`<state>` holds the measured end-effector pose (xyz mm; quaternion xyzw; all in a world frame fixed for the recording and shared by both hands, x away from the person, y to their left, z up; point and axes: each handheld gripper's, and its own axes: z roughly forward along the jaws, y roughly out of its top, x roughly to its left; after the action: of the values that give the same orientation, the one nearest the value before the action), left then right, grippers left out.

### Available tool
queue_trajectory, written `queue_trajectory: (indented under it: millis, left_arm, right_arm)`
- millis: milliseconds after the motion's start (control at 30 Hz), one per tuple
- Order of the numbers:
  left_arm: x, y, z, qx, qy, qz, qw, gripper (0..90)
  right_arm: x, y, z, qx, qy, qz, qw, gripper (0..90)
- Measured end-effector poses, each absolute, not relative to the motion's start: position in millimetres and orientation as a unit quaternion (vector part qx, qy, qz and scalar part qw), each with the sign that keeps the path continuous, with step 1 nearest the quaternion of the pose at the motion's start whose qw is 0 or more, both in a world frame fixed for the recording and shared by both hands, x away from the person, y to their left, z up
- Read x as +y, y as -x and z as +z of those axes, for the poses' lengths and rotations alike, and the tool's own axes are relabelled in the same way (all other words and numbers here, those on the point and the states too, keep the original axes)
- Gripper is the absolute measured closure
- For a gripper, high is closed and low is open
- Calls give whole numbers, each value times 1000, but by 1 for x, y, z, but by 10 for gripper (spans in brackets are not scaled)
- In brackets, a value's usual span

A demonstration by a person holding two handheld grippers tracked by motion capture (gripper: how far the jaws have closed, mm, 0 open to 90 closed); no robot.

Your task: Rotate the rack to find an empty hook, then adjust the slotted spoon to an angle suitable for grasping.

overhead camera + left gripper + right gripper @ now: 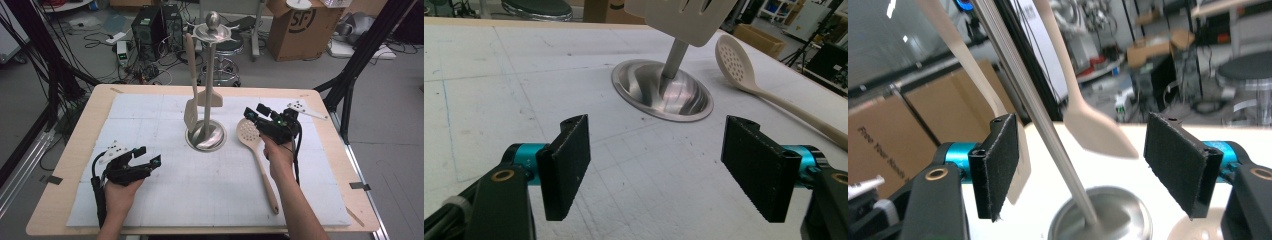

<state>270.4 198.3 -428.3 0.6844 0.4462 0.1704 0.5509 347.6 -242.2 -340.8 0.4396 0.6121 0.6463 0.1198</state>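
The slotted spoon [251, 136] lies flat on the counter [65, 190], its bowl toward the far side and just right of the stand [206, 135], its long handle running back toward the near edge. The right tongs [255, 120] hover at the spoon's bowl, jaws apart and nothing between them; the right gripper view looks past those jaws at the stand's pole and dish-shaped base. The left tongs [147, 159] sit low on the near left of the counter, well apart from the spoon, jaws also wide apart and empty.

The stand is a steel pole on a round steel base, with a crown and ball on top; a slotted turner [191, 107] and a second cream utensil [216, 97] hang from it beside the pole.

The counter is a pale wooden top with rounded corners, covered almost to its edges by a white mat [200, 190] ruled with a faint grid and marked with small scuffs. Dark tape tabs sit at the left and right edges.

Beyond it lies a grey floor strewn with cables, with a black computer case [149, 25], a stool [222, 60], a cardboard box [295, 25] and black frame legs at both sides.
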Motion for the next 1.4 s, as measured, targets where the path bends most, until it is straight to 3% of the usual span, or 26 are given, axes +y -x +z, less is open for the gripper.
queue_trajectory:
  millis: [233, 333, 433, 700, 1200, 1400]
  left_arm:
    - [199, -270, -428, 446, -682, 172, 554, 283]
    - [199, -270, -428, 445, -683, 171, 553, 283]
    - [198, -270, -428, 445, -684, 171, 552, 283]
    - [197, -271, -428, 442, -688, 171, 550, 286]
    - [196, -271, -428, 442, -687, 171, 551, 285]
    - [198, -271, -428, 444, -684, 172, 552, 285]
  right_arm:
    - [-238, -353, -357, 639, -445, 620, 97, 431]
    - [-237, -354, -363, 653, -441, 610, 90, 534]
    - [-235, -358, -369, 684, -433, 583, 73, 711]
    - [-231, -365, -385, 710, -456, 536, 30, 892]
    - [-235, -380, -430, 748, -499, 438, -21, 895]
    - [-235, -382, -441, 771, -505, 388, -16, 896]
